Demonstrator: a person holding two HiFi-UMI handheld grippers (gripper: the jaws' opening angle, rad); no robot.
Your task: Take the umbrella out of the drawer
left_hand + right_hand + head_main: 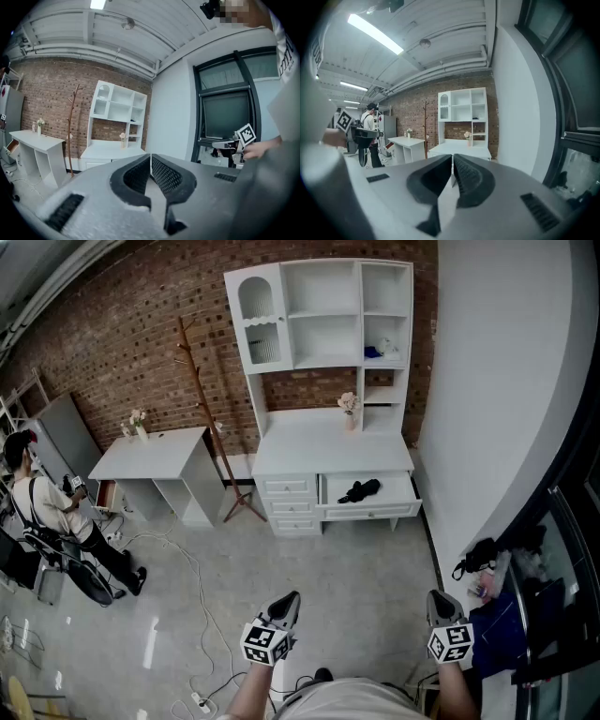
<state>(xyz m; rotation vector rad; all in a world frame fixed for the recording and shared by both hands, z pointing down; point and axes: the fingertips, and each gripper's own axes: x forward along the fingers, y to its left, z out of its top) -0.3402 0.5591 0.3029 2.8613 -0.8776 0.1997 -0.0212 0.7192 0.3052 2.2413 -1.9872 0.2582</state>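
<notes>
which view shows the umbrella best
Head view: the black umbrella lies in plain sight in the open drawer. Both gripper views catch only the distant desk top; their own jaws hide the drawer.

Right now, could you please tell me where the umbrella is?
In the head view, the black umbrella lies in the open drawer on the right of the white desk, below the flower vase.

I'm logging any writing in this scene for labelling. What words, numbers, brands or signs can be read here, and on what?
No readable words or numbers anywhere.
Left hand-held gripper and right hand-held gripper: only black-and-white square marker patterns, no letters.
Person's shirt: dark print, too blurred to read.
</notes>
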